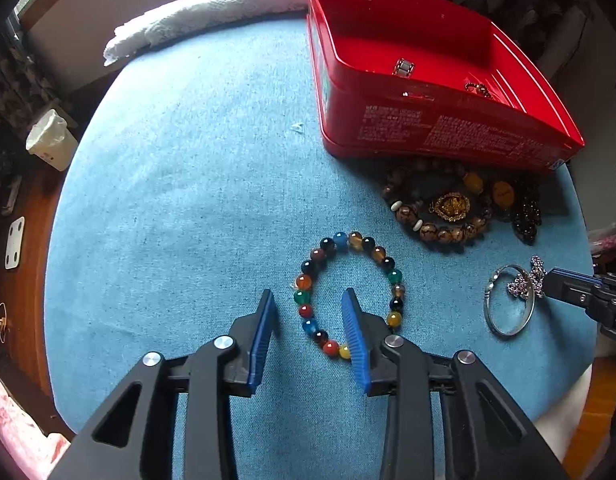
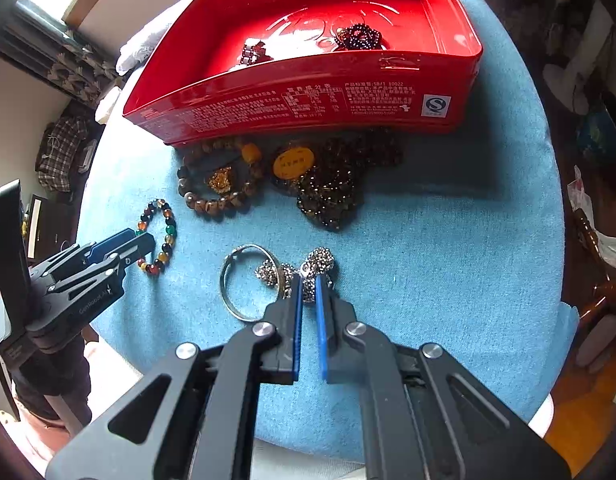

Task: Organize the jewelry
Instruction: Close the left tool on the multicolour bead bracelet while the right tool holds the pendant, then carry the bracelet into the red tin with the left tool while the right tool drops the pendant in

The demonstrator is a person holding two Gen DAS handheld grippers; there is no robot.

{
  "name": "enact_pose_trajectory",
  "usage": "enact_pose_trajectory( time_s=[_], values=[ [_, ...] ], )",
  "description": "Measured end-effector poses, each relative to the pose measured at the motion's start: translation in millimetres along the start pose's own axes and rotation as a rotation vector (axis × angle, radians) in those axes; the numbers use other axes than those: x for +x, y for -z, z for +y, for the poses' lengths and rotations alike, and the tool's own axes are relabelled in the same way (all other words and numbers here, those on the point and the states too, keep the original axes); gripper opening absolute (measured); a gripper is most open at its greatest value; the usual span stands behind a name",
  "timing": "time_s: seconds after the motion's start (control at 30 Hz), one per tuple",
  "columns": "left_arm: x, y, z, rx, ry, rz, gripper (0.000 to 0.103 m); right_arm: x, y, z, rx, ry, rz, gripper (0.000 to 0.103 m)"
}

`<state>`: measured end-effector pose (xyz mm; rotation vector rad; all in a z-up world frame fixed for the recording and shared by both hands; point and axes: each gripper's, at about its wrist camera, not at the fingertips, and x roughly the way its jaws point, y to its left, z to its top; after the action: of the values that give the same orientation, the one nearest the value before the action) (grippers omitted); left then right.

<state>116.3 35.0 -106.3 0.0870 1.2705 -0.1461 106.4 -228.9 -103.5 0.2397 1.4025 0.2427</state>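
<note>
While the left gripper (image 1: pixel 308 300) stands wide open astride one side of the multicoloured bead bracelet (image 1: pixel 350 294) on the blue table (image 1: pixel 179 184), the right gripper (image 2: pixel 308 280) is nearly closed around the rhinestone bow charm (image 2: pixel 318 266) of the silver bangle (image 2: pixel 243 280), near the red tin (image 2: pixel 308 112).

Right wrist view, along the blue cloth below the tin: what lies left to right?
Left gripper → multicoloured bead bracelet → silver bangle → rhinestone chain, pinched in right gripper.
</note>
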Motion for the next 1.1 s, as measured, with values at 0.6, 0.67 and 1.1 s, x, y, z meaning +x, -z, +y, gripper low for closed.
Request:
enact_pose_trajectory(
  time_s=[0.6,0.67,1.1],
  values=[
    [3.0,-1.5,-6.2,-0.008,0.052,-0.038,0.008,4.6,2.5,-4.4,0.004,-0.023,-0.006,0.007],
    [1.9,-0.5,-5.1,-0.017,0.067,-0.038,0.008,1.1,2.6,-4.8,0.01,-0.035,-0.02,0.006],
    [-29.6,-0.8,-10.0,-0.004,0.125,-0.086,0.008,-28.5,1.0,-1.5,-0.002,-0.035,-0.08,0.006]
  ],
)
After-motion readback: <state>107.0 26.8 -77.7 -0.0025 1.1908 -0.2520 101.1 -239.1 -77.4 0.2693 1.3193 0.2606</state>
